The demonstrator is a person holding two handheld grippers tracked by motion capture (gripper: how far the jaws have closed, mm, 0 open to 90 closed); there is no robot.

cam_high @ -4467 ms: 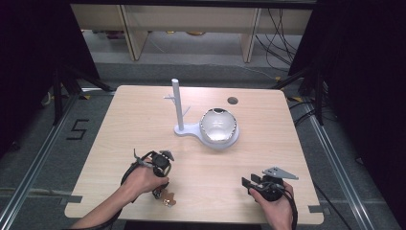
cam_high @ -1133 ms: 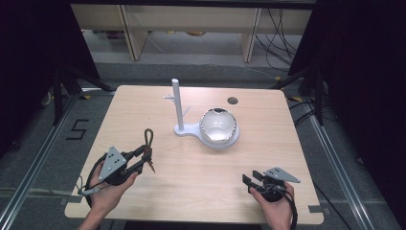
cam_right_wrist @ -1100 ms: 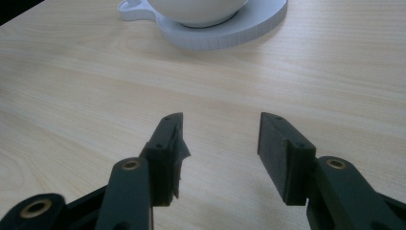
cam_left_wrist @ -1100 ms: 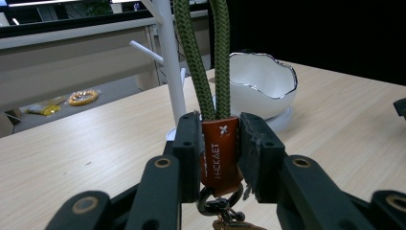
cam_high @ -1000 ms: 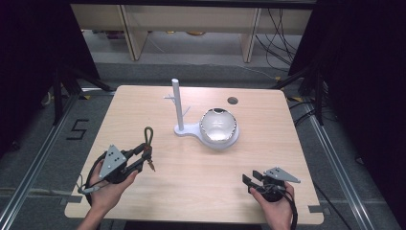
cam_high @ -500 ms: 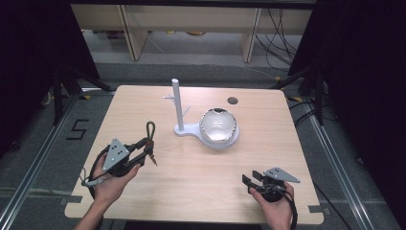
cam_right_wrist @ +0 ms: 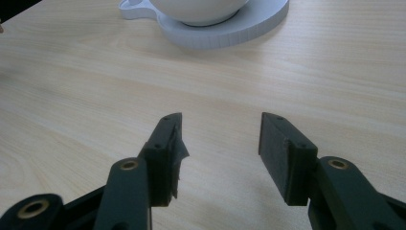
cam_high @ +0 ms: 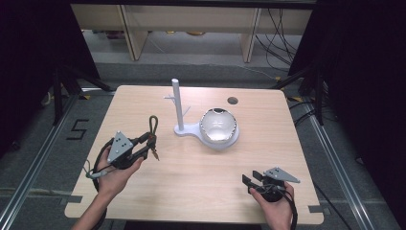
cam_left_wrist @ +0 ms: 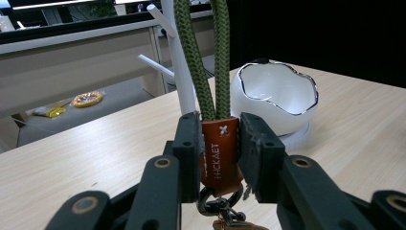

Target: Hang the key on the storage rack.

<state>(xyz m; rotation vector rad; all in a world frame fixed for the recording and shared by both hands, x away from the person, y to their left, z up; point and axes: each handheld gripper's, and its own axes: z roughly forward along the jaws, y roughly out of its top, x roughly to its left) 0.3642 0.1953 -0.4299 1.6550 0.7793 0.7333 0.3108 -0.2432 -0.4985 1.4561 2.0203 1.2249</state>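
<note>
You are working over a pale wooden counter (cam_high: pixel 191 191). Near its middle sits a white plastic stand (cam_high: pixel 178 108), an upright post with short side pegs on a flat base, and on that base rests a glossy white ceramic bowl with a wavy silver rim (cam_high: pixel 219 127). The bowl looks heavy for its size and brittle, so keep swinging metal away from it.

Your left gripper (cam_left_wrist: pixel 218 143) is clenched on the brown leather tab of a keychain with an olive-green braided cord loop (cam_left_wrist: pixel 203 57), held above the counter's left half, well short of the stand. The cord rises stiffly for now but is soft and will likely flop if tilted; the tab is the firm, flat place to hold, as you have it. The dark metal ring (cam_left_wrist: pixel 218 203) below the tab dangles freely and will likely sway.

Your right gripper (cam_right_wrist: pixel 218 158) rests low at the counter's near right, jaws spread, holding nothing.
</note>
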